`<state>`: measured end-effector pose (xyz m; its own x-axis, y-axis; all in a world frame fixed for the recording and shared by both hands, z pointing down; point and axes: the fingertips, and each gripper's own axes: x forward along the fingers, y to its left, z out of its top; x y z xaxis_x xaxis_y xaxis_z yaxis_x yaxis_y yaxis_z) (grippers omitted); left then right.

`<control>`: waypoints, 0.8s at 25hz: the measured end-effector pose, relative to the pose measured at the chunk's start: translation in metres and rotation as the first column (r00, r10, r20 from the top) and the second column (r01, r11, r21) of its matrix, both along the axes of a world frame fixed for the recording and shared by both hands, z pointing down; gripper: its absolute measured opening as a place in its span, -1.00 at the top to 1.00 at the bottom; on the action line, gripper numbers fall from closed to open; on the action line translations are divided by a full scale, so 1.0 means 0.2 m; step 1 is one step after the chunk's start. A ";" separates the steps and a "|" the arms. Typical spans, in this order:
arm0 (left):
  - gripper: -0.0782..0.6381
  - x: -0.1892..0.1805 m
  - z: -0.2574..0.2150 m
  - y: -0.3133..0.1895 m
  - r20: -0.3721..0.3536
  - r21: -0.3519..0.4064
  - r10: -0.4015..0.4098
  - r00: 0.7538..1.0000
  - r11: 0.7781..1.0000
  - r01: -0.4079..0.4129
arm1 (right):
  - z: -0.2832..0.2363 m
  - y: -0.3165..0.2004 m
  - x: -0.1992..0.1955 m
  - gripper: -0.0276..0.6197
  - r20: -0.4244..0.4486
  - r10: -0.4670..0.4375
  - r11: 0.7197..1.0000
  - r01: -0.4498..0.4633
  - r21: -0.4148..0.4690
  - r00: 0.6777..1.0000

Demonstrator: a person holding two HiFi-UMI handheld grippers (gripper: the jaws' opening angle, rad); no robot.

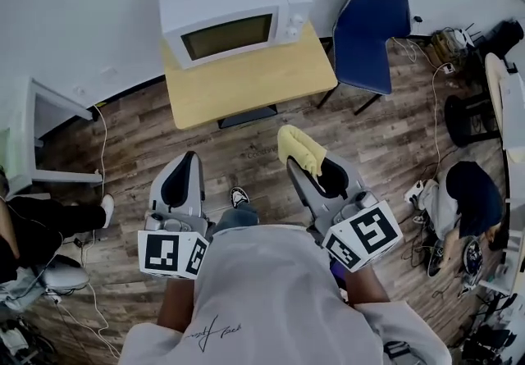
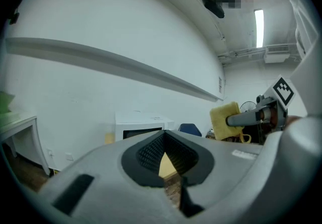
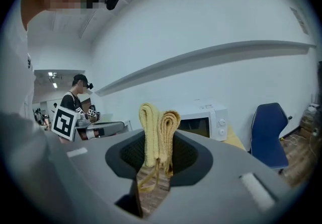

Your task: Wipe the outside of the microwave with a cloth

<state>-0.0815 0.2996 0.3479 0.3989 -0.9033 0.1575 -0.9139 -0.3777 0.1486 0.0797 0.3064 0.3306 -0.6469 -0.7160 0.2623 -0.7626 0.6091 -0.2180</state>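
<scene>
Wood-plank floor (image 1: 139, 138) runs up to a plain white wall (image 1: 98, 19), and against that wall stands a small light wooden bench (image 1: 246, 84). The boxy white microwave (image 1: 234, 6) with the dark door window sits at the back of the bench, its door facing me, knobs on its right side. A blue padded chair (image 1: 369, 31) stands just beside the bench on the right, and a white side table (image 1: 49, 121) is off to the left. A person in dark clothes crouches on the floor (image 1: 463, 199) at the far right among loose cables.

I hold both tools low over the floor, short of the bench's near edge. My right claw (image 3: 158, 140) is clamped on the folded yellow terry cloth (image 1: 299, 148). The two thick folds stand up between the pads and reach past the tips, with a thin yellow loop dangling below. The cloth is in the air, well apart from the microwave and touching neither it nor the bench.

My left claw (image 2: 163, 142) has its tips drawn together, leaving only a thin wedge of daylight lower down. Nothing sits between them. Through that wedge I see bench top and floor planks.
</scene>
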 end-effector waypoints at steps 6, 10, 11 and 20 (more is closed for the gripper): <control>0.81 -0.12 0.02 -0.12 0.007 0.009 0.034 0.999 0.999 -0.034 | -0.01 -0.15 -0.04 0.55 -0.013 0.063 0.998 -0.063 0.007 0.998; 0.81 -0.16 0.03 -0.17 -0.021 0.014 0.029 0.999 0.999 -0.029 | -0.01 -0.19 -0.05 0.55 -0.063 0.040 0.999 -0.041 -0.008 0.997; 0.81 -0.17 0.03 -0.19 -0.026 0.014 0.030 0.999 0.999 -0.030 | 0.00 -0.19 -0.06 0.54 -0.073 0.022 1.000 -0.023 -0.013 0.997; 0.81 -0.23 0.04 -0.40 -0.021 0.007 -0.023 1.000 1.000 0.023 | 0.01 -0.42 -0.01 0.54 -0.076 0.082 0.995 -0.086 -0.042 0.994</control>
<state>-0.1265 0.2203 0.3553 0.3815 -0.9132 0.1431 -0.9190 -0.3580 0.1654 0.0768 0.2228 0.3326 -0.5623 -0.7533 0.3410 -0.8258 0.5328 -0.1847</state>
